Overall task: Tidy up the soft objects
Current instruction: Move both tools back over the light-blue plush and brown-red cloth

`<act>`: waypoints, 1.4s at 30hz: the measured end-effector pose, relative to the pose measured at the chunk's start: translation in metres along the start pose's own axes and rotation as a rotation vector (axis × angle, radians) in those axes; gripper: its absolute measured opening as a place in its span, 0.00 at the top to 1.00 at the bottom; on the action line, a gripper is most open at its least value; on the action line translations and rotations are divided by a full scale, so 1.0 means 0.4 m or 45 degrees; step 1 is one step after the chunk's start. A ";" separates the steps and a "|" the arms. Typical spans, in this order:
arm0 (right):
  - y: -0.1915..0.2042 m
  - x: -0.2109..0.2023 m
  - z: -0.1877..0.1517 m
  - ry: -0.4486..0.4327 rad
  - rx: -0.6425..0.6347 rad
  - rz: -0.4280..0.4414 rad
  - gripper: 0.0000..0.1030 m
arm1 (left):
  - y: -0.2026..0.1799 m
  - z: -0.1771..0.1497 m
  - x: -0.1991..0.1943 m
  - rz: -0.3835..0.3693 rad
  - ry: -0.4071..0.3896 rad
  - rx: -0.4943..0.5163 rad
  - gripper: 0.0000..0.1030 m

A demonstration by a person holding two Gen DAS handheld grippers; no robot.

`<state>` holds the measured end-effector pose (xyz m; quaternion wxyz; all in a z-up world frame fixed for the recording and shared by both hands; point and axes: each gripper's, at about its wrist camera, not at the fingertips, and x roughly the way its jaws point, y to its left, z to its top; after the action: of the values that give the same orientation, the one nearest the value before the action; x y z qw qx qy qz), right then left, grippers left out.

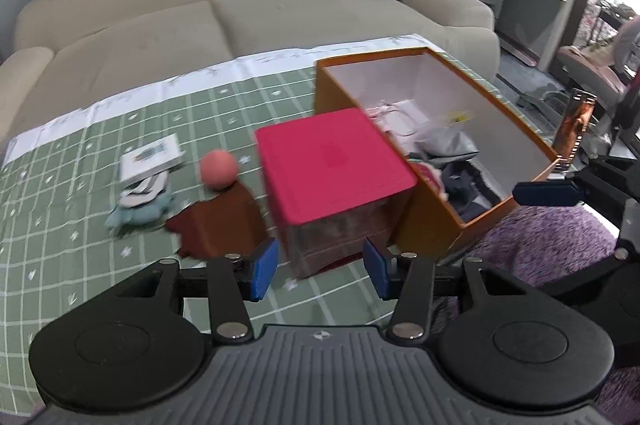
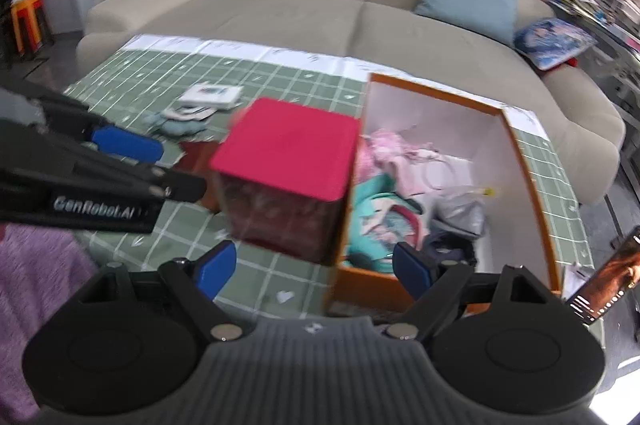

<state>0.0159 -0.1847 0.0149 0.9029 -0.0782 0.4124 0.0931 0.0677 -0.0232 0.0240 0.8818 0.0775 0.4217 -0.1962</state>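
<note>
An orange box (image 1: 432, 229) with white inner walls stands on the green checked tablecloth and holds several soft garments (image 2: 380, 217). Left of it stands a clear box with a pink lid (image 1: 332, 161). Further left lie a pink ball (image 1: 219, 167), a dark red cloth (image 1: 224, 225) and a pale blue soft item (image 1: 136, 213). My left gripper (image 1: 320, 271) hovers in front of the pink-lidded box, jaws apart, nothing between them. My right gripper (image 2: 314, 271) is open wide and empty, over the orange box's near corner (image 2: 360, 285).
A white booklet (image 1: 150, 161) lies by the pale blue item. A phone (image 2: 608, 281) stands right of the orange box. Purple fuzzy fabric (image 1: 552, 245) lies at the near edge. A beige sofa (image 1: 280, 21) with cushions is behind the table.
</note>
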 end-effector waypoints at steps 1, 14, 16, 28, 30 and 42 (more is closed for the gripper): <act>0.014 0.000 -0.001 0.007 -0.012 0.013 0.19 | 0.011 -0.008 -0.006 0.012 0.000 -0.013 0.45; 0.128 0.031 0.034 0.057 -0.042 0.169 0.21 | 0.151 -0.089 -0.046 0.108 0.007 -0.153 0.45; 0.148 0.040 0.043 0.060 -0.063 0.174 0.24 | 0.171 -0.097 -0.051 0.109 0.006 -0.169 0.45; 0.241 0.093 0.114 0.023 -0.144 0.224 0.32 | 0.268 -0.111 -0.060 0.128 -0.021 -0.200 0.45; 0.253 0.104 0.127 0.017 -0.166 0.226 0.33 | 0.282 -0.109 -0.058 0.126 -0.024 -0.199 0.45; 0.292 0.215 0.206 0.061 -0.267 0.227 0.38 | 0.365 -0.087 -0.019 0.072 -0.004 -0.133 0.43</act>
<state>0.1042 -0.0443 -0.0046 0.8677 -0.1375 0.4272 0.2136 0.0988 0.1225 0.0037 0.8905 0.0432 0.4278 -0.1490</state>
